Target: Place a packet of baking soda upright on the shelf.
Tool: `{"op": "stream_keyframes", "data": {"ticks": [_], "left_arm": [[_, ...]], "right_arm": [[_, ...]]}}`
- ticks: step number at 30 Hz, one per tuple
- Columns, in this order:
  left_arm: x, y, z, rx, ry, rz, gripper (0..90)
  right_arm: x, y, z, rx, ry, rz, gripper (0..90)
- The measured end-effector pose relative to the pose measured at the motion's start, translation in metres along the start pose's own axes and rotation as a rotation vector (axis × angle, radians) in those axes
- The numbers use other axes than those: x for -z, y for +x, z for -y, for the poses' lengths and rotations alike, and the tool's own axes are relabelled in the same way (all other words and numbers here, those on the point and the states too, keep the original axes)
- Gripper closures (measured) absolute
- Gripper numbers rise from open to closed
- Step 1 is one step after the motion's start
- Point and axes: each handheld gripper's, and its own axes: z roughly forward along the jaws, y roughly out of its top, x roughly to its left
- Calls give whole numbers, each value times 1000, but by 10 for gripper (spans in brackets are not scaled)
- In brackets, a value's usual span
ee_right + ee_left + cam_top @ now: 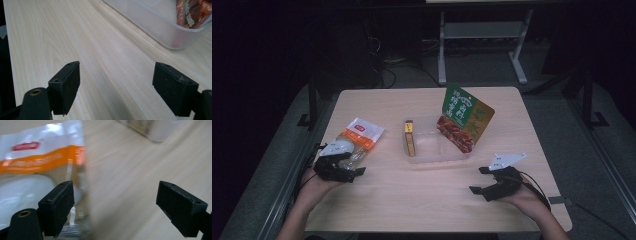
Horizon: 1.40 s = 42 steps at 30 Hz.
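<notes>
A white and orange snack bag [360,135] lies at the table's left. My left gripper [353,172] is just below it, open, and in the left gripper view [115,202] the bag [37,162] sits behind the left jaw with nothing between the jaws. A clear plastic tray [438,155] in the middle holds a yellow box [410,138] and a green and red snack bag [464,120] leaning on its right side. My right gripper [478,180] is open over bare wood at the lower right; its own view [116,82] has the tray [160,27] ahead on the right.
The light wooden table [422,200] has free room along its front and middle. Its edges drop to a dark floor. A grey metal frame [482,35] stands behind the table.
</notes>
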Motion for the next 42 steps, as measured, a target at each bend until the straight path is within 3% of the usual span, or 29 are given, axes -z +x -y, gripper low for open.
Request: {"op": "stream_keyframes", "data": {"ticks": [3,4,7,9,11,12,15,18,20,21,22,23,25,27,28,29,30,33,37,42], "left_arm": [[0,12,-2,7,-1,-25,146],[-1,27,-5,19,13,-61,147],[-1,38,-7,30,17,-80,168],[-5,57,-11,44,40,-115,170],[-7,63,-11,60,37,-116,181],[-12,74,-11,77,60,-130,182],[-17,84,-10,80,79,-149,182],[-26,101,-7,98,90,-158,184],[-31,109,-2,135,111,-152,184],[-31,109,-2,135,111,-152,184],[-36,115,3,164,132,-146,184],[-36,115,3,164,132,-146,184],[-40,124,9,215,120,-102,189],[-40,125,10,221,110,-88,241],[-41,126,13,236,91,-39,284],[-41,126,13,236,91,-39,335],[-41,128,16,259,71,-1,366],[-41,128,18,253,51,17,415],[-40,127,16,249,72,16,518],[-34,127,18,246,60,19,812]], "right_arm": [[-1,1,-1,6,6,2,219],[-1,1,-1,9,5,1,219],[-2,0,-1,13,11,2,219],[-3,0,0,6,17,2,221],[-3,0,0,8,18,-1,221],[-4,0,0,11,17,-3,221],[-4,0,0,15,19,-6,222],[-5,0,0,25,24,2,226],[-4,-1,0,20,18,0,227],[-4,-1,0,20,18,0,227],[-3,-2,0,20,15,-2,228],[-3,-2,0,20,15,-2,228],[-4,-3,0,18,17,-1,228],[-4,-2,-1,21,18,-2,229],[-4,-2,-1,23,19,-2,230],[-4,-2,-1,21,22,-1,230],[-4,-2,-1,23,22,0,231],[-4,-1,-1,24,22,1,233],[-3,0,-1,28,19,1,234],[-4,1,-2,38,28,3,239]]}}
